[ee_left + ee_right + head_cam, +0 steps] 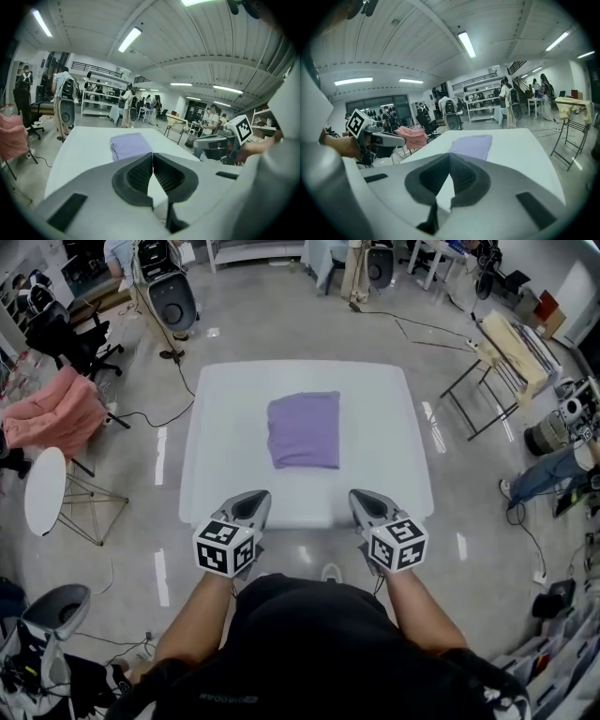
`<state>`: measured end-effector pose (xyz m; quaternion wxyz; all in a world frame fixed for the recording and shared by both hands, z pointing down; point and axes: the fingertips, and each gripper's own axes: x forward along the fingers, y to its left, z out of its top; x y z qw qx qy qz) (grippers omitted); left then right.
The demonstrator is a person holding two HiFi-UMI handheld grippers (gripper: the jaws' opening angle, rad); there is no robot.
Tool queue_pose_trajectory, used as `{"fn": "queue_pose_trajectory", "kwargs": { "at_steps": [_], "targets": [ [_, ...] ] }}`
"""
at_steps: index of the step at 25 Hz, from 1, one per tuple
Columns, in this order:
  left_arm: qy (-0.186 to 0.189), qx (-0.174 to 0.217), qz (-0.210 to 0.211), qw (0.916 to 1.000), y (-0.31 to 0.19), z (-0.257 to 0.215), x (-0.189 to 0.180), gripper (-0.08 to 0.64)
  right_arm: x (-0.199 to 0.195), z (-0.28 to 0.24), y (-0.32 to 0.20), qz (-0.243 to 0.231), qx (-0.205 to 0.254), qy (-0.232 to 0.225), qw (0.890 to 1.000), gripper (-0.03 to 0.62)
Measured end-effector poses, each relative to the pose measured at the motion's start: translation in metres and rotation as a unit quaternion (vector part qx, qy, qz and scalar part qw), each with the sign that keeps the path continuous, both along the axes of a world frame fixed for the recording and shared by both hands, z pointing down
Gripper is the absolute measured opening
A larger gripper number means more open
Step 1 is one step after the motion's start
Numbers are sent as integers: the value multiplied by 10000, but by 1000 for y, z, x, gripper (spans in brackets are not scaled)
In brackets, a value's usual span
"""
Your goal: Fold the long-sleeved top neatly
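While the folded purple top (304, 430) lies on the white table (384, 474), both grippers' jaws are pressed together, empty.

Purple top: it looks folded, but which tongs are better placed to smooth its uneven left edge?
Left, probably. The left tongs sit on that side of the purple top; the right tongs would have to cross it. Both are shut and empty, at the table's near edge.
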<state>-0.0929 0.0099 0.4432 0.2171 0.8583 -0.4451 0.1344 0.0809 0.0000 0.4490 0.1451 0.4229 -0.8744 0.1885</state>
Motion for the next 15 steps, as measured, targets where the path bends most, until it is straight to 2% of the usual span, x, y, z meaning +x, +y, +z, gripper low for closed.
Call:
{"fn": "queue_pose_trajectory", "kwargs": {
  "at_steps": [15],
  "targets": [
    [-44, 59, 41, 10000, 10, 3, -11, 6, -11, 3, 10, -61, 17, 116, 9999, 3]
  ]
}}
